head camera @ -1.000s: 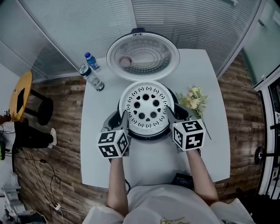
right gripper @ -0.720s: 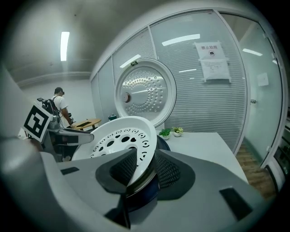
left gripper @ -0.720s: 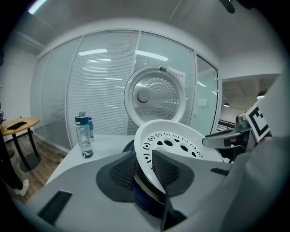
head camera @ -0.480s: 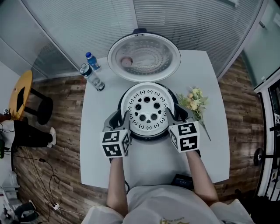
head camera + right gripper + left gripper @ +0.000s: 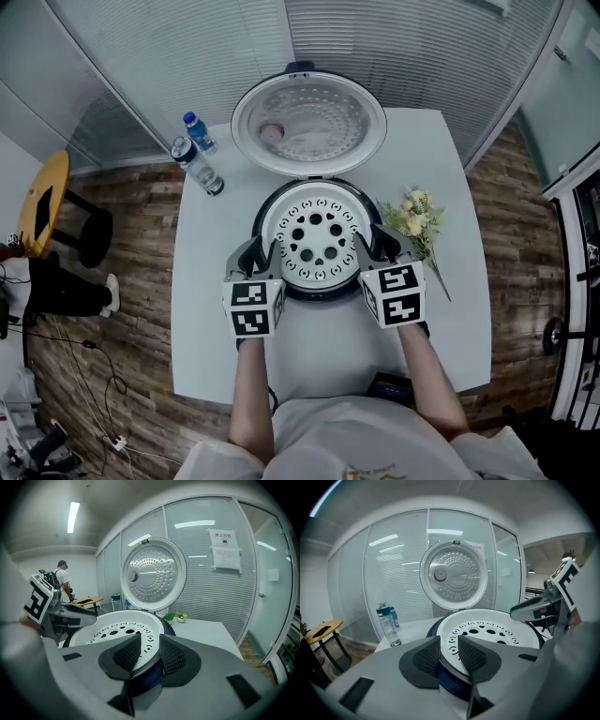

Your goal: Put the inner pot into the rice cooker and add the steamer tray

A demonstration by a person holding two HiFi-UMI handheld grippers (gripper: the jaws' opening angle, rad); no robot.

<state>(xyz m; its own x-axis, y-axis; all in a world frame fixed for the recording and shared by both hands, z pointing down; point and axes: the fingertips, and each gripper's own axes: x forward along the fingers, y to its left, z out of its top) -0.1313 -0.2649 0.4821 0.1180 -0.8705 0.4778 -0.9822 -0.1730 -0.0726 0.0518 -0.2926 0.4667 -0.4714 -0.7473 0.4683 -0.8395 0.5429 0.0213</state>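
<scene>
Since the earlier frames the white perforated plastic steamer tray has sunk lower into the cooker. Both grippers' jaws have just been opening. The left gripper has its 2 jaws apart astride the tray's near-left rim, pads not pressing it. The right gripper straddles the near-right rim just as loosely. The tray lies level in the mouth of the dark round rice cooker, whose silver-lined round lid stands open behind. The cooker sits on a white table. 2 clear plastic water bottles stand far left, and a small bunch of pale yellow flowers lies at the right.
</scene>
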